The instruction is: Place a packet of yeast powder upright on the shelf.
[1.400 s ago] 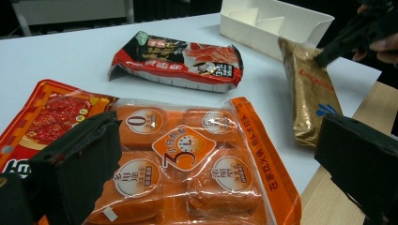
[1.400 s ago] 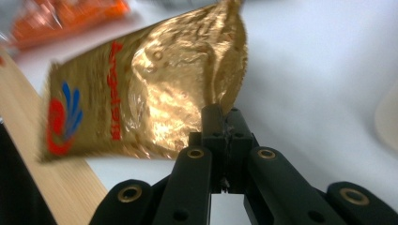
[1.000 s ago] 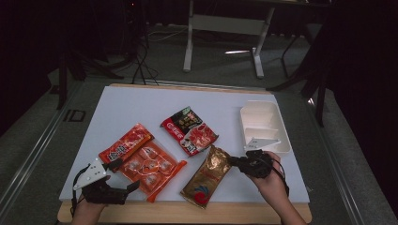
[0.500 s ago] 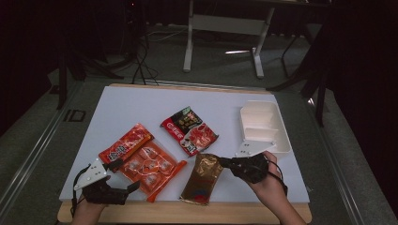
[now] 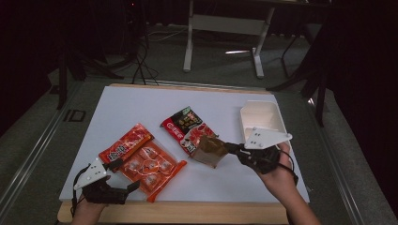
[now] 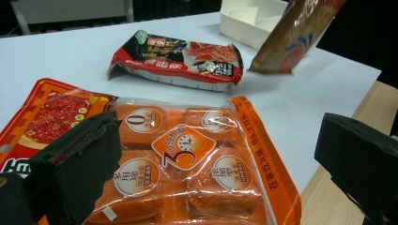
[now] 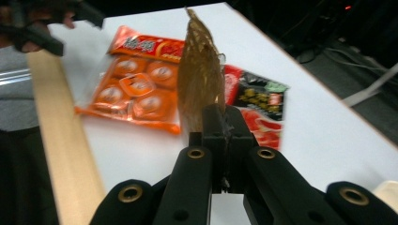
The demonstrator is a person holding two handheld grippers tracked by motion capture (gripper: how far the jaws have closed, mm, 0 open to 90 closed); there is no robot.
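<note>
A gold-brown snack pouch hangs above the white table, pinched by its edge in my right gripper, which is shut on it. In the right gripper view the pouch stands edge-on above the closed jaws of that gripper. My left gripper rests open at the table's front left corner, its jaws either side of the orange multi-pack without touching it. From the left gripper view the lifted pouch hangs at the upper right.
A red sachet lies beside the orange multi-pack. A red-and-black packet lies mid-table. A white divided tray stands at the right edge. The wooden table rim runs along the front.
My right gripper has lifted the gold-brown pouch off the table and carried it up and toward the red-and-black packet. The left gripper has stayed put.
</note>
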